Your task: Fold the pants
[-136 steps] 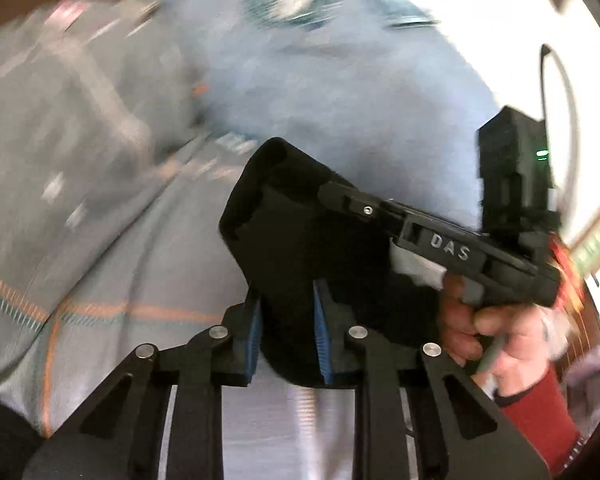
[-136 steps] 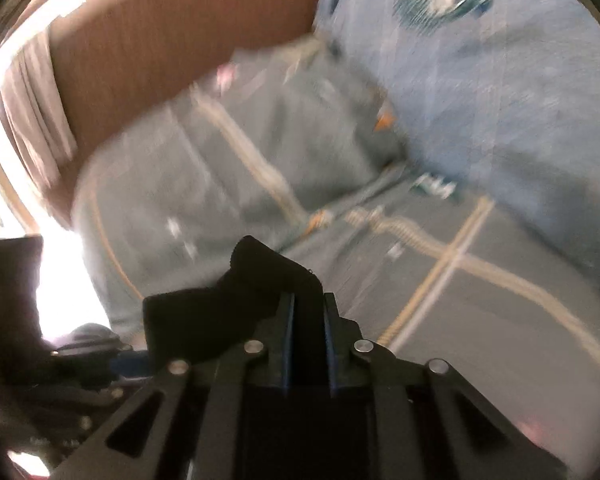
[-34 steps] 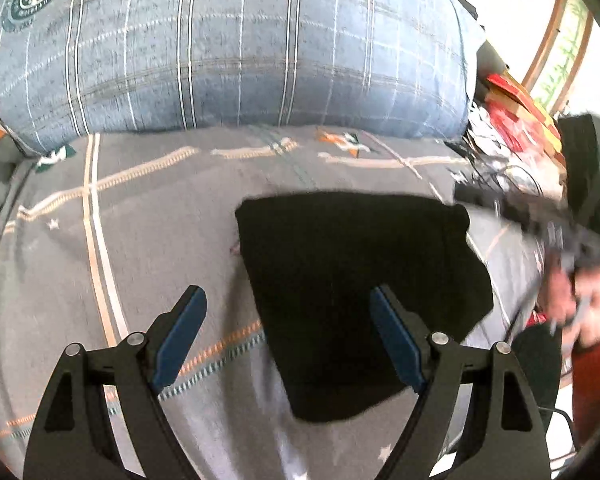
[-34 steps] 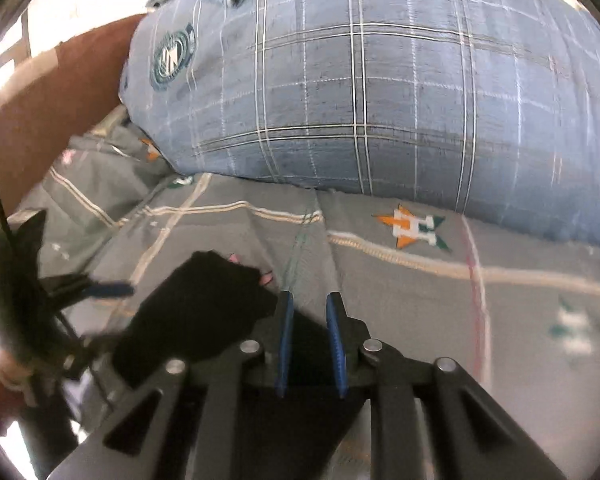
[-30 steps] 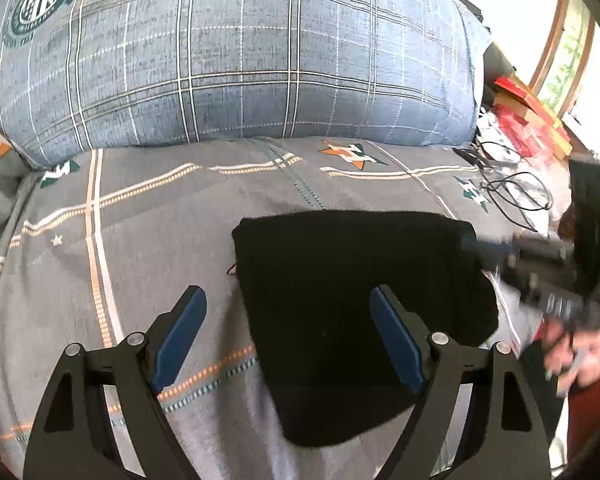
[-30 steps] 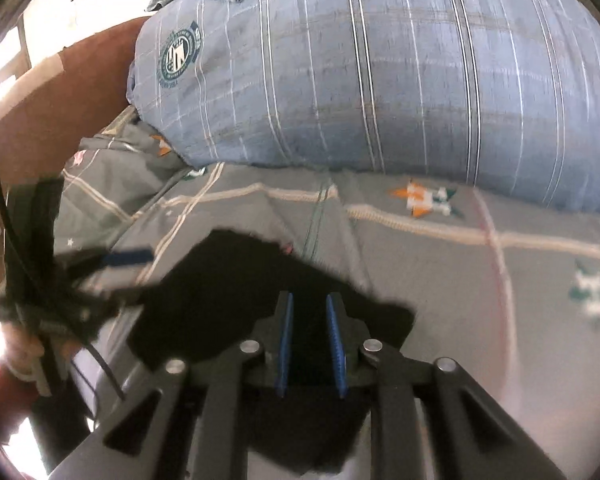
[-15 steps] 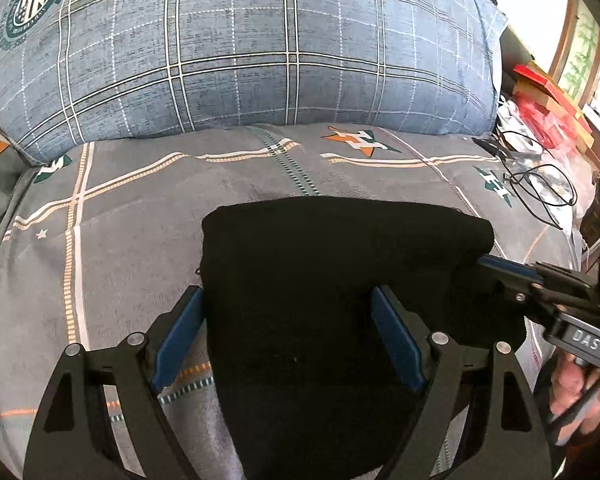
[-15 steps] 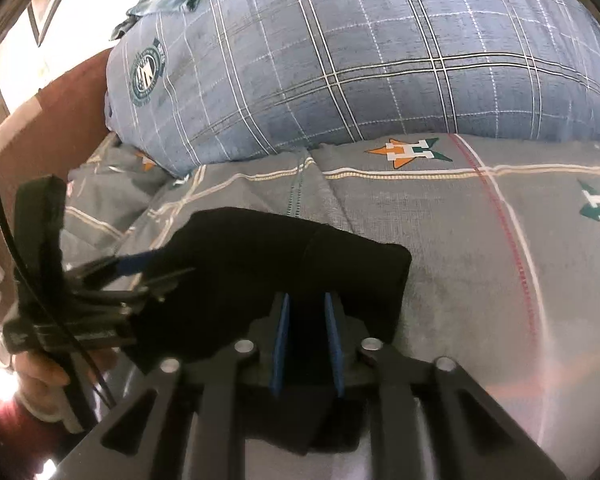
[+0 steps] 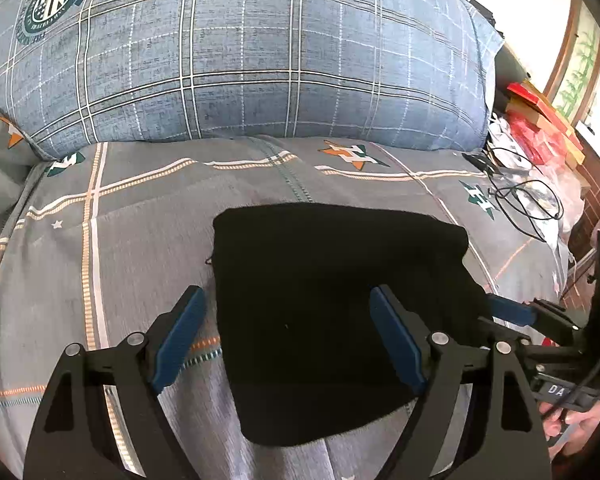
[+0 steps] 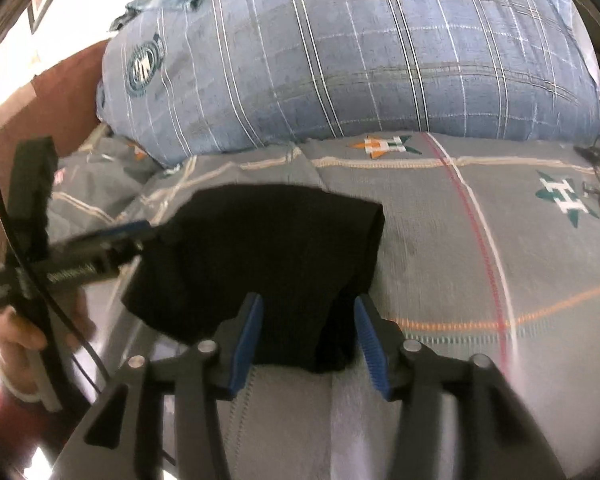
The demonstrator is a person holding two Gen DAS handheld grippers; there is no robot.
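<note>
Where cables (image 9: 528,208) show, left view only

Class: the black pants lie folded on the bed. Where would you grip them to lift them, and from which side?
Grip the pants at the near right corner, coming in low from the near edge. There the layers bunch thicker and overhang toward the right gripper, whose jaws are opening around that corner. The far edge lies flat on the bedsheet, offering little to pinch.

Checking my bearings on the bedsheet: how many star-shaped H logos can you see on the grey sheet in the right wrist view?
2. An orange-and-green star logo lies near the blue plaid pillow; a green star logo lies far right. Others may hide under the black folded pants.
</note>
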